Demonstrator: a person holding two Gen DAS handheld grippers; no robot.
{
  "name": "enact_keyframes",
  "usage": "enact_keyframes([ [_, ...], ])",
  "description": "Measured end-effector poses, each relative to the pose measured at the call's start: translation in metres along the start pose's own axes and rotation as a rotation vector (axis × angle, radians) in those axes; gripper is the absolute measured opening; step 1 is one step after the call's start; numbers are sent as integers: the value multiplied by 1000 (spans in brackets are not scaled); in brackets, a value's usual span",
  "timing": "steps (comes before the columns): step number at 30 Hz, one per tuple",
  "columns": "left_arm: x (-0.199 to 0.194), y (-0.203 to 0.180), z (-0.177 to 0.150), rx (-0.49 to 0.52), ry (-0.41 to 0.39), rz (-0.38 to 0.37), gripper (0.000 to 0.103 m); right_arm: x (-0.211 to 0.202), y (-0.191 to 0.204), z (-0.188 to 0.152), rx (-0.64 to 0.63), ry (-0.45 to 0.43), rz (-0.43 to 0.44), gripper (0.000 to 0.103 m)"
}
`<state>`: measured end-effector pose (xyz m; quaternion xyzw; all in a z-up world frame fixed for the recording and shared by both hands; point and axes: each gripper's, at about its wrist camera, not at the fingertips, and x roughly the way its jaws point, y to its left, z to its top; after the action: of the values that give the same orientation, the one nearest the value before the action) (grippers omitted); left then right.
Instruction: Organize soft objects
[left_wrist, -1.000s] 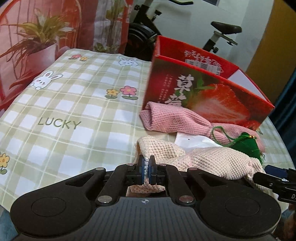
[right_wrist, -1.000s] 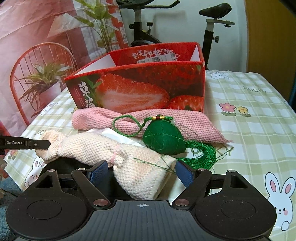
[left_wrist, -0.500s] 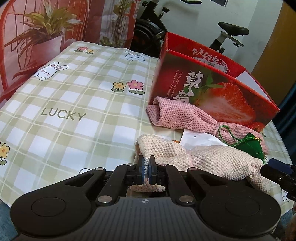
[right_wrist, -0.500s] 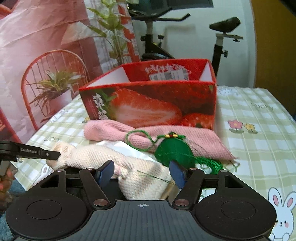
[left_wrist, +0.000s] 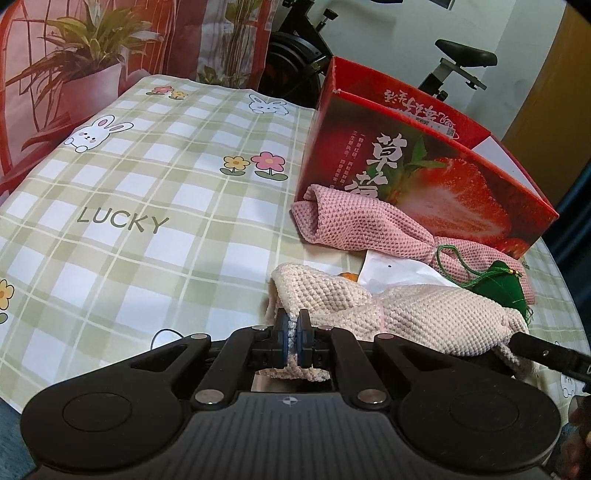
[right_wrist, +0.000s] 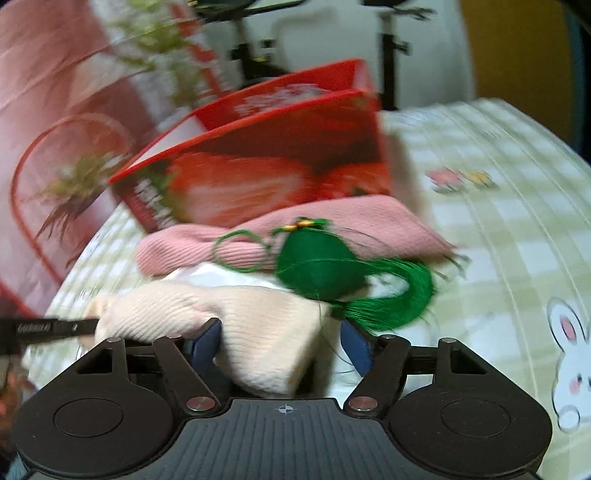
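Worktop (left_wrist: 155, 192) under green-checked cloth with rabbits, flowers, "LUCKY". On it: red strawberry box (left_wrist: 424, 177); pink knit (left_wrist: 362, 229) touching its front; cream knit (left_wrist: 406, 314) nearer, beside green tassel (right_wrist: 317, 266).

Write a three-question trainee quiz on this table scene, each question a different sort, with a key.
1. True or false: the left gripper is shut on the cream knitted cloth.
2. Which lies on the pink knitted cloth? A) green tasselled pouch B) a spoon C) a book
3. Fill in: the cloths lie in front of the red ___ box.

Key: 1 true; 2 A; 3 strawberry.
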<state>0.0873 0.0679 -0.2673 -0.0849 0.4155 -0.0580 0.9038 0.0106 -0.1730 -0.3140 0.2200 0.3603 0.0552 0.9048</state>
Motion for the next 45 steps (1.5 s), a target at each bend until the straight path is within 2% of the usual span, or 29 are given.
enact_keyframes([
  [2,0,-1,0,3,0,-1,5,-1,-2,-2,3,-2,-8,72],
  [7,1,1,0,-3,5,-3,5,-8,24,-1,-151,-56,-40,69],
  [10,1,0,0,3,7,-5,5,-7,31,2,-201,-53,-20,58],
  [15,4,0,-1,3,13,-14,5,2,36,1,-213,7,15,44],
  [19,-4,-1,2,6,-27,-24,5,-2,39,3,-211,-1,36,20],
  [20,-8,-2,4,8,-43,-27,5,-5,39,4,-211,-11,41,18],
  [23,-22,-6,12,24,-97,-33,5,-15,39,12,-203,-55,62,15],
  [32,-66,-28,54,79,-285,-68,5,-49,46,51,-223,-201,95,15],
  [38,-71,-45,86,111,-331,-89,5,-55,46,89,-236,-254,98,15],
  [45,-58,-63,115,120,-346,-89,5,-47,42,128,-233,-278,86,15],
])
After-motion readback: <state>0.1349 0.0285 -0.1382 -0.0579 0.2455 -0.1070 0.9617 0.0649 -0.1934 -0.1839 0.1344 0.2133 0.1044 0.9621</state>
